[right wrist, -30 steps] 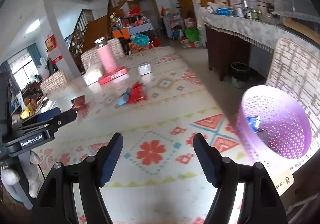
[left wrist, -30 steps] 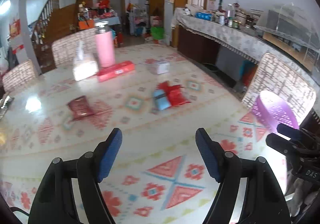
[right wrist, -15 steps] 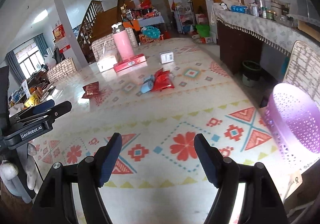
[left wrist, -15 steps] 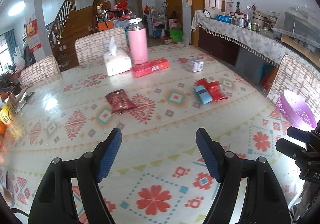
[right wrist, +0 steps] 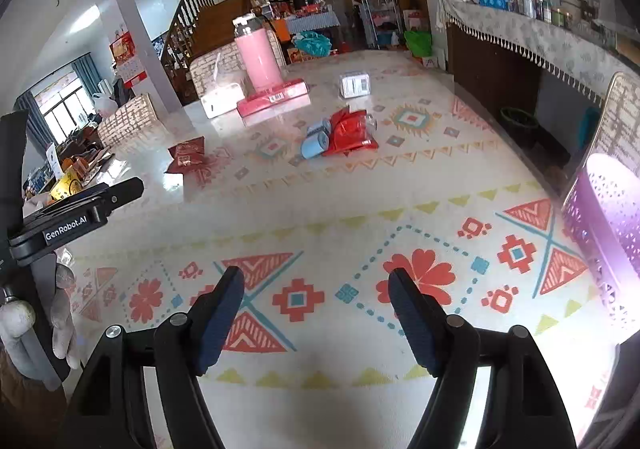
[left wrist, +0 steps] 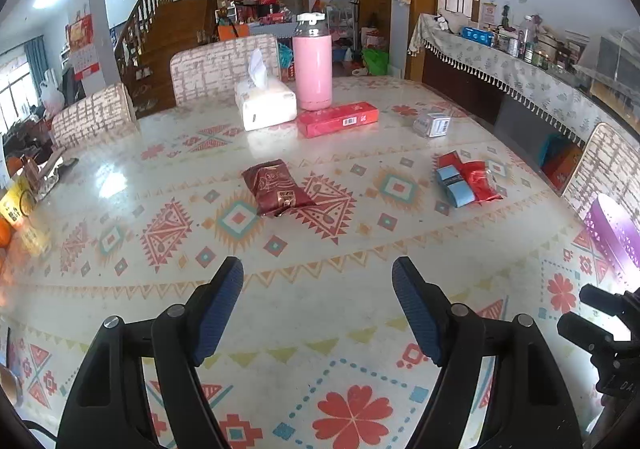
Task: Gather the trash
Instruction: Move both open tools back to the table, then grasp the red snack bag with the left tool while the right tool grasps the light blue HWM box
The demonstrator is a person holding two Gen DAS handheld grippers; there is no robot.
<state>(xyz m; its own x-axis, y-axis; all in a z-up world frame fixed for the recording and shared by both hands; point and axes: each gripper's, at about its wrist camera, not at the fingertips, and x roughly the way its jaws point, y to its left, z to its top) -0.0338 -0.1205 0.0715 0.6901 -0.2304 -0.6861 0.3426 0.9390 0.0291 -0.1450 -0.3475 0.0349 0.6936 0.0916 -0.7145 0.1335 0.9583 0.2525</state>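
Observation:
A dark red snack packet lies mid-table. Farther right, a light blue wrapper rests against a crumpled red wrapper. The purple perforated basket stands at the table's right edge. My left gripper hovers open over the near table, short of the dark red packet, with nothing between its fingers. My right gripper is open too, empty, above the patterned cloth left of the basket.
At the table's far side stand a pink flask, a tissue pack, a long red box and a small white box. Padded chairs ring the table. Clutter sits at the left edge. A sideboard runs along the right.
Both views have swung left and dipped. The dark red packet now sits ahead of my left gripper, and the basket has slid to the right edge of both views. Both jaws stay open.

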